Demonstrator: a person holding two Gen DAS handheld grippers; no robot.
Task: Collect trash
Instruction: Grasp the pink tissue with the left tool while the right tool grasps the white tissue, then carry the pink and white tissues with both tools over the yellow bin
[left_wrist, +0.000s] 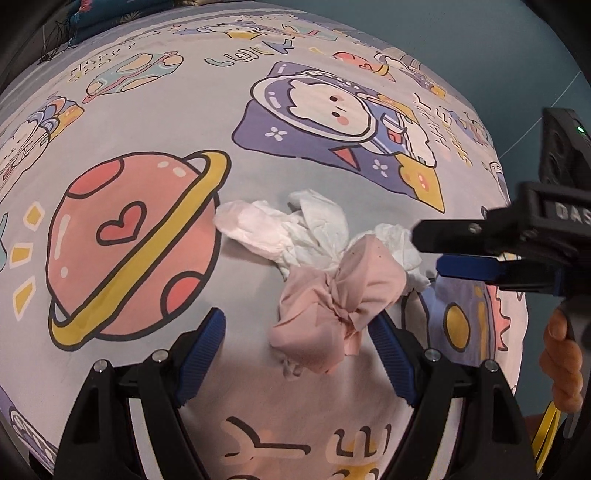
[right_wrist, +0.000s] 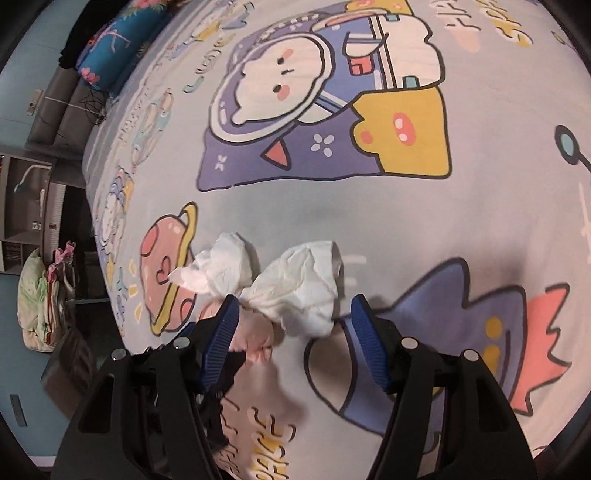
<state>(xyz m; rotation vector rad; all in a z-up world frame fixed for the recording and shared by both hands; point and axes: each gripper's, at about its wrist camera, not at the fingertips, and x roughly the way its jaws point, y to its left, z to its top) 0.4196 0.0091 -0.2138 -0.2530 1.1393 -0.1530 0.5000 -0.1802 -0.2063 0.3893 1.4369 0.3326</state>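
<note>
Left tongs (left_wrist: 295, 354) and right tongs (right_wrist: 291, 339) spread wide, gripping nothing. Between the pads (left_wrist: 203, 354), on the cartoon-print bed (left_wrist: 258, 184): crumpled pink tissue (left_wrist: 332, 306), twisted at the middle. Just beyond, touching it: crumpled white tissue (left_wrist: 314, 229).

We count two crumpled tissues on one cartoon-print bedsheet (left_wrist: 258, 177): a white tissue (left_wrist: 317, 221) and a pink tissue (left_wrist: 332, 302). We also see two grippers and one floral pillow (right_wrist: 118, 44).
</note>
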